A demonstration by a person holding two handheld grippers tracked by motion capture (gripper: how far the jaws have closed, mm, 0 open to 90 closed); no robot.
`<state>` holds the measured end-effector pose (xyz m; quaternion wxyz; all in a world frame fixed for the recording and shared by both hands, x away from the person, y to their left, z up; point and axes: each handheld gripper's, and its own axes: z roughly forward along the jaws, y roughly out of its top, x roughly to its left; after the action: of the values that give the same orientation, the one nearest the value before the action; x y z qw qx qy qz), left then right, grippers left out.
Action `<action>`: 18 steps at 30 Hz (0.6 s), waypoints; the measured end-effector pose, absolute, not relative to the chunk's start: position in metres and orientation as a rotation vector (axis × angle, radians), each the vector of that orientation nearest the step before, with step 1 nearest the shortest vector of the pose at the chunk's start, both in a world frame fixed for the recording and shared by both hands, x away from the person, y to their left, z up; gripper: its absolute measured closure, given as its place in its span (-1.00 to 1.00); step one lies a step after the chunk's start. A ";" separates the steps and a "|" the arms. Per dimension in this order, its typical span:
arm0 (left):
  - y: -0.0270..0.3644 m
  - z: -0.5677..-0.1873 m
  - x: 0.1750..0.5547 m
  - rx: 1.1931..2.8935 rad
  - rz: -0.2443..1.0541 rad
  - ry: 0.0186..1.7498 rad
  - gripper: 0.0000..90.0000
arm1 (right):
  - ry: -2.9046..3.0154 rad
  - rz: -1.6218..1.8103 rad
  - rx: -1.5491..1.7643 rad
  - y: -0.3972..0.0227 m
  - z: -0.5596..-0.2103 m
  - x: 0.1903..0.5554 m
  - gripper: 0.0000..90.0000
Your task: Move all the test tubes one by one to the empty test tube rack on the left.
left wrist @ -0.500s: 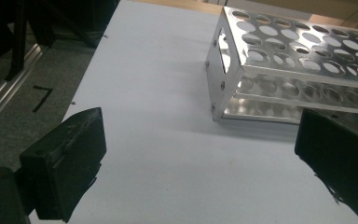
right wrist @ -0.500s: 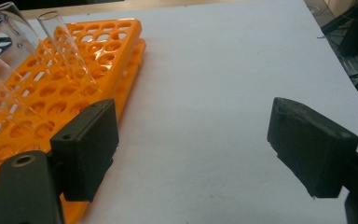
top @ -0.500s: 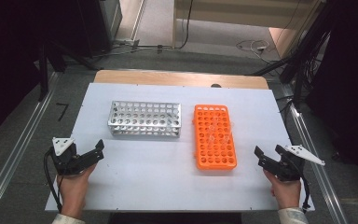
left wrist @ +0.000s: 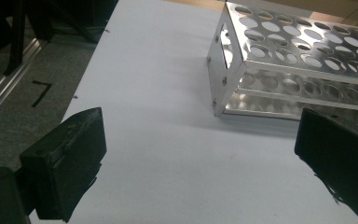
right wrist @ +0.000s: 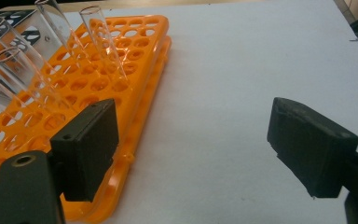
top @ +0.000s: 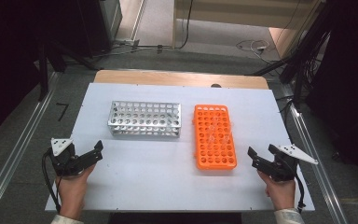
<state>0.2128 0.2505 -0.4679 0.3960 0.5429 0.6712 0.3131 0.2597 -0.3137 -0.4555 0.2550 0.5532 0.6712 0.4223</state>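
White sheeting covers the table (top: 168, 186), set over a grey floor. Nearest, the left gripper (top: 97, 151) and the right gripper (top: 260, 156) are held at the near corners, jaws spread wide, nothing gripped. Beyond, a perforated silver metal rack (top: 144, 119) stands left of centre; just beside it lies an orange plastic tube rack (top: 214, 136), in which clear glass tubes (right wrist: 100, 39) are seated.

Bright, even overhead light on the white table (top: 168, 186) (surroundings dark), shadows soft.
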 end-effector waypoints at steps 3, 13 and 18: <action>0.250 -0.468 0.213 1.380 0.794 1.698 -0.94 | 1.827 1.149 1.497 -0.312 -0.455 0.260 -0.67; 0.247 -0.469 0.215 1.392 0.797 1.699 -0.94 | 1.856 1.169 1.474 -0.303 -0.455 0.260 -0.66; 0.247 -0.469 0.216 1.401 0.798 1.704 -0.94 | 1.879 1.172 1.452 -0.294 -0.456 0.262 -0.64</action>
<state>0.2162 0.2466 -0.4693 0.3875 0.5506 0.6695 0.3136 0.2622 -0.2943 -0.4557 0.2442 0.5317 0.6882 0.4290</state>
